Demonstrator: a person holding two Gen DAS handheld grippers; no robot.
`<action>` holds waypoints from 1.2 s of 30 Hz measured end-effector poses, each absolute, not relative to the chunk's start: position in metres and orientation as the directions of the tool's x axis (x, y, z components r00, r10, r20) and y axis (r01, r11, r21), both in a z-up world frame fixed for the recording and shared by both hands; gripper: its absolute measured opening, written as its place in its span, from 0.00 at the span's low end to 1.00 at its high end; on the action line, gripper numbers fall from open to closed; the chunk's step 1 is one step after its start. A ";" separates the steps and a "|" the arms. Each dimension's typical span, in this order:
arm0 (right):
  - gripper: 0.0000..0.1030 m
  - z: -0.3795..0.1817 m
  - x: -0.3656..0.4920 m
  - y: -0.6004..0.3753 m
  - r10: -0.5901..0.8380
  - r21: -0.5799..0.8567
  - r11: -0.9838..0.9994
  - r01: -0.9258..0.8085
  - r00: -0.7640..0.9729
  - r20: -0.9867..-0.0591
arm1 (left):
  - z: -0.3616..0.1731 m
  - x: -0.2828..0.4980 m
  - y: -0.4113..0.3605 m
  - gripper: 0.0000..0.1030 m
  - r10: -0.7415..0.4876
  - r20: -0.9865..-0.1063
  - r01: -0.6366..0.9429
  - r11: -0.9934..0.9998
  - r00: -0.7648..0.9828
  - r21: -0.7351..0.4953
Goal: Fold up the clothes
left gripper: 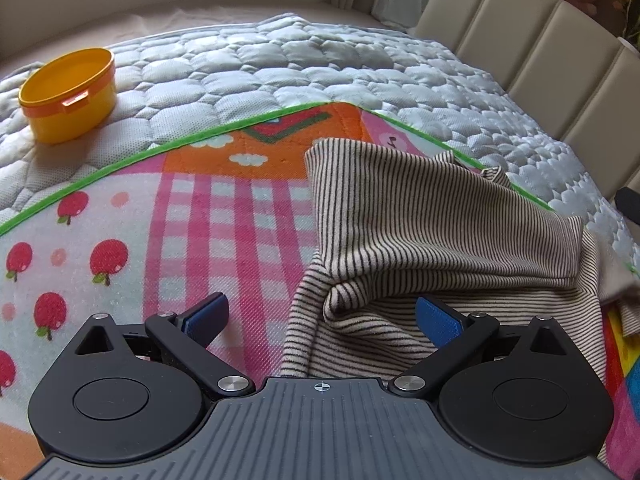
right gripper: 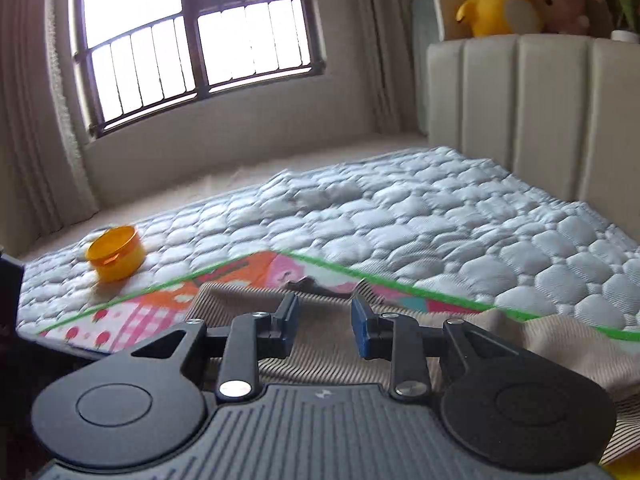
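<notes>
The brown-and-cream striped garment (left gripper: 432, 232) lies bunched and half-folded on the play mat (left gripper: 192, 232), ahead of the widely spread left gripper (left gripper: 320, 316) and under the narrowed, empty right gripper (right gripper: 325, 320)

left wrist: steeply angled down, close over the striped garment (left gripper: 420, 216) and play mat (left gripper: 192, 216) | right wrist: shallower tilt, further back, window (right gripper: 196, 36) and headboard (right gripper: 532, 108) faced | shared: yellow tub (left gripper: 68, 94), quilt (left gripper: 280, 64), mat, garment
</notes>
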State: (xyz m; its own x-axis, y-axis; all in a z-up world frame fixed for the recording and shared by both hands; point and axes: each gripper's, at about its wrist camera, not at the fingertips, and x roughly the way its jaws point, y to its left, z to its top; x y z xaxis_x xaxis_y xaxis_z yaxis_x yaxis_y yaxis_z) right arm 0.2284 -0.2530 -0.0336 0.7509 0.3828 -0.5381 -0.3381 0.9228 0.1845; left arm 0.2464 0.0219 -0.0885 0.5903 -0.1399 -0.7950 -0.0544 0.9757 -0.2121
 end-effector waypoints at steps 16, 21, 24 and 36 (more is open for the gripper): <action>0.52 -0.120 0.230 -0.457 0.013 0.609 0.593 0.528 0.749 -0.662 | -0.089 0.247 0.028 1.00 -0.148 -0.799 -0.072 0.970 0.583 -0.231; 0.52 -0.119 0.257 -0.451 0.001 0.535 0.719 0.443 0.769 -0.639 | -0.091 0.247 0.023 1.00 -0.126 -0.805 -0.061 0.979 0.580 -0.197; 0.44 -0.117 0.266 -0.447 -0.015 0.480 0.778 0.404 0.777 -0.629 | -0.093 0.247 0.020 1.00 -0.112 -0.808 -0.058 0.982 0.578 -0.178; 0.25 -0.045 0.252 -0.284 0.369 0.346 0.913 -0.215 0.795 -0.481 | -0.093 0.250 0.019 1.00 -0.110 -0.803 -0.057 0.983 0.585 -0.176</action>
State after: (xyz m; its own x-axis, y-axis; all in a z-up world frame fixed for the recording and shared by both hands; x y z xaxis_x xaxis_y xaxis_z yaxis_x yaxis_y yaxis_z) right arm 0.2519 -0.2837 -0.0445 0.7953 0.3694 -0.4807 -0.2152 0.9133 0.3458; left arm 0.2499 0.0195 -0.0932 0.5854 -0.1101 -0.8033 -0.0573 0.9826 -0.1764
